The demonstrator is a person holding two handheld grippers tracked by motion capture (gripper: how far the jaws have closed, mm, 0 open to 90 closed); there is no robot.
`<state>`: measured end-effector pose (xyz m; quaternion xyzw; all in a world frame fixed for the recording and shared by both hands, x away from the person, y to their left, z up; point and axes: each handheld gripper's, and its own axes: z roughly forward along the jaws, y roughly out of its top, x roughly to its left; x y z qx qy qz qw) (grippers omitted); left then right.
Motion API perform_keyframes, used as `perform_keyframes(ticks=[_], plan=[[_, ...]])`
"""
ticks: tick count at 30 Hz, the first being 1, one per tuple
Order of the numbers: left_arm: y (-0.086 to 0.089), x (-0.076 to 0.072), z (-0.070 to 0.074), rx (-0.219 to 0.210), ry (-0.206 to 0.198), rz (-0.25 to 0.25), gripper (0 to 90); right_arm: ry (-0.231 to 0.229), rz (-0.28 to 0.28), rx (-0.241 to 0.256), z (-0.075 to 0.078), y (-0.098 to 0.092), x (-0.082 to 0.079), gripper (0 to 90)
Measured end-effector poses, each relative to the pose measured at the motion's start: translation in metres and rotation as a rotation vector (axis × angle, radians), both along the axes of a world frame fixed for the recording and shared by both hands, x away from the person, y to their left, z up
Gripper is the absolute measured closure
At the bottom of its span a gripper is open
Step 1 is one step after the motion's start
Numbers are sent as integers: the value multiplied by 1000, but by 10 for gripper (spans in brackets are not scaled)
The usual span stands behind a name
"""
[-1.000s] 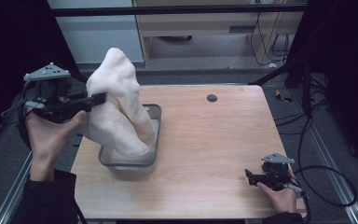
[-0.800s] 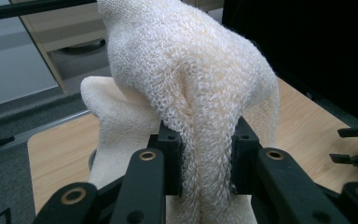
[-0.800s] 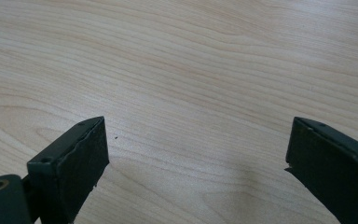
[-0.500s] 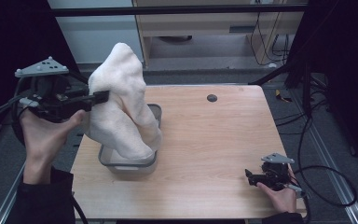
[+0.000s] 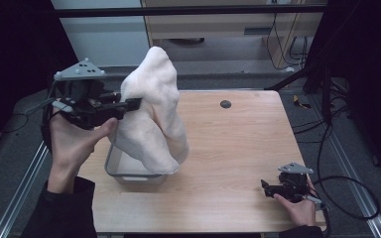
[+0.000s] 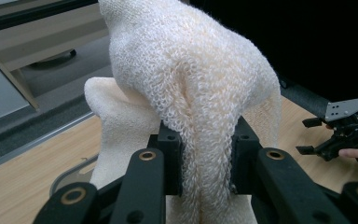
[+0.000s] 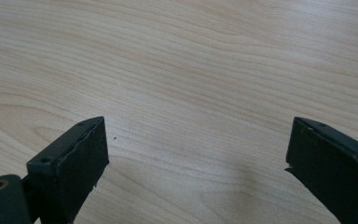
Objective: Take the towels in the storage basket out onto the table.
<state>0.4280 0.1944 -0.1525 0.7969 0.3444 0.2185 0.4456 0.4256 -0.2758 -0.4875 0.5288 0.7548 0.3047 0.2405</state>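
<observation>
- Your left gripper pinches a fold of the cream towel, held high so it hangs clear above the metal tray (lower hem near its rim).
- Your right gripper rests wide apart on the table, well aside, out of the way.

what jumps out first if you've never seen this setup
A big cream towel hangs high over the table's left side, pinched in the left tool above a metal tray. At the near right corner, the right tool rests open on the bare wooden table.
</observation>
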Motion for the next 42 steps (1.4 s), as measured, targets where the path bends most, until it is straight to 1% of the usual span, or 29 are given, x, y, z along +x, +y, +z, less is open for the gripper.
perform_keyframes(ticks=[1, 2, 3, 5, 6, 7, 8, 9, 10, 11, 13, 14, 15, 22, 23, 24, 25, 26, 27, 31, 32, 33, 34, 35, 39, 40, 41, 42], plan=[[0, 0, 0, 0, 0, 0, 715, 0, 0, 0, 0, 0, 0, 58], [-7, 1, -1, 18, -10, -11, 715, 0, -1, -1, 0, 0, 0, 57], [-7, 1, -1, 18, -10, -11, 715, 0, -1, -1, 0, 0, 0, 57], [-15, 2, -3, 25, -8, -24, 715, 0, 0, -1, 0, 0, 0, 57], [-22, 2, -4, 35, -7, -37, 715, 1, -1, -2, 0, 0, 0, 57], [-22, 2, -4, 35, -7, -37, 715, 1, -1, -2, 0, 0, 0, 57], [-27, 2, -5, 40, -6, -45, 715, -3, -1, -1, 0, -1, 0, 57], [-32, 2, -7, 32, 6, -51, 715, -3, -1, -1, 0, -1, 0, 57], [-39, 3, -8, 34, 4, -65, 715, -5, -3, -2, 1, -1, 0, 58], [-39, 3, -8, 34, 4, -65, 715, -5, -3, -2, 1, -1, 0, 58], [-46, 4, -10, 37, 7, -75, 715, -5, -1, 0, 1, -1, 0, 57], [-52, 5, -12, 43, 9, -86, 715, -6, 0, -3, 1, -1, 0, 57], [-52, 5, -12, 43, 9, -86, 715, -6, 0, -3, 1, -1, 0, 57], [-74, 10, -22, 67, 26, -115, 715, -7, -2, -5, 1, -1, 0, 57], [-74, 10, -22, 67, 26, -115, 715, -7, -2, -5, 1, -1, 0, 57], [-78, 12, -26, 66, 32, -119, 715, -8, -1, -6, 1, -2, 0, 57], [-78, 12, -26, 66, 32, -119, 715, -8, -1, -6, 1, -2, 0, 57], [-84, 14, -30, 73, 37, -126, 715, -8, 0, -6, 1, -2, 0, 58], [-84, 14, -30, 73, 37, -126, 715, -8, 0, -6, 1, -2, 0, 58], [-93, 19, -39, 79, 50, -141, 714, -7, -3, -7, 1, -2, 0, 58], [-97, 21, -43, 84, 54, -146, 714, -10, -3, -8, 1, -2, 0, 58], [-97, 21, -43, 84, 54, -146, 715, -10, -3, -8, 1, -2, 0, 58], [-101, 23, -48, 86, 57, -151, 715, -10, -4, -7, 1, -2, 0, 58], [-101, 23, -48, 86, 57, -151, 715, -10, -4, -7, 1, -2, 0, 58], [-109, 27, -59, 96, 67, -160, 714, -10, -3, -7, 1, -1, 0, 58], [-113, 29, -64, 100, 69, -163, 714, -11, -1, -9, 1, -2, 0, 58], [-113, 29, -64, 100, 69, -163, 714, -11, -1, -9, 1, -2, 0, 58], [-116, 30, -69, 99, 72, -167, 715, -9, -3, -7, 1, -2, 0, 58]])
